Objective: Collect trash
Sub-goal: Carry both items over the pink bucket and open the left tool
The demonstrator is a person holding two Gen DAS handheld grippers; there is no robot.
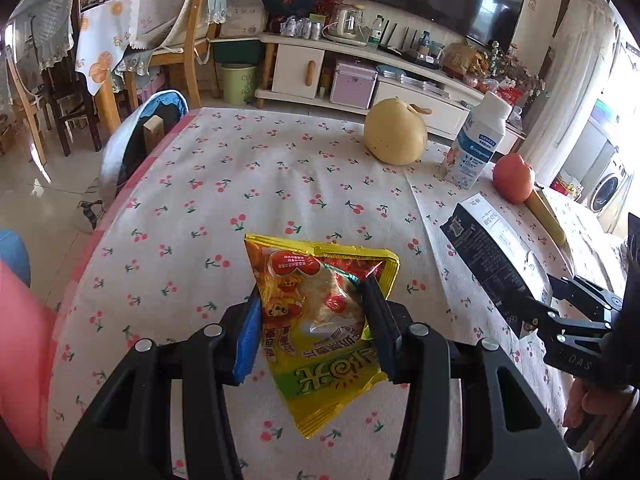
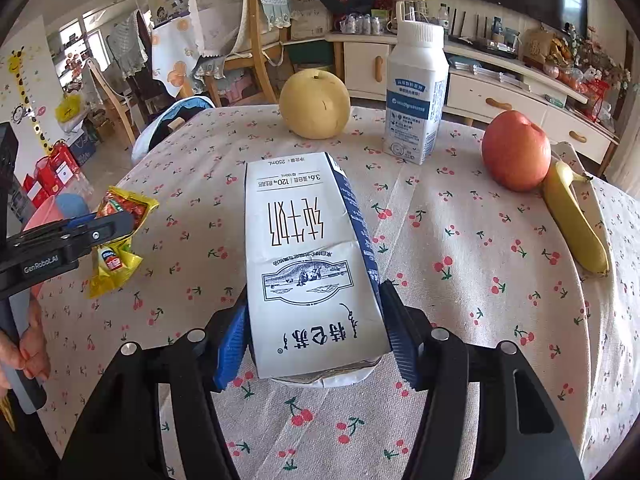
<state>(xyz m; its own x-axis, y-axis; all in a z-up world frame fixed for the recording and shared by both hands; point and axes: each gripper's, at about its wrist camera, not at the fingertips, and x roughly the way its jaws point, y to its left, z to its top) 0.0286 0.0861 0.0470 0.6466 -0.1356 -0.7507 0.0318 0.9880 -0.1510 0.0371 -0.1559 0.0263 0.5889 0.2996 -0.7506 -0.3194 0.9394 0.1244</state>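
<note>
My left gripper (image 1: 314, 300) is shut on a yellow snack packet (image 1: 320, 320) and holds it just above the cherry-print tablecloth (image 1: 224, 184). My right gripper (image 2: 314, 300) is shut on a white and dark blue milk carton (image 2: 308, 256), which lies flat between the fingers above the cloth. The carton also shows in the left wrist view (image 1: 492, 256), at the right, with the right gripper's fingers (image 1: 560, 304) on it. The packet also shows in the right wrist view (image 2: 120, 240), at the left, in the left gripper (image 2: 120, 226).
A yellow pear (image 2: 315, 105), a white yogurt bottle (image 2: 416, 92), a red apple (image 2: 516, 152) and a banana (image 2: 576, 224) sit at the table's far side. A chair with a blue bag (image 1: 148, 132) stands at the far left edge. A TV cabinet (image 1: 360, 76) is behind.
</note>
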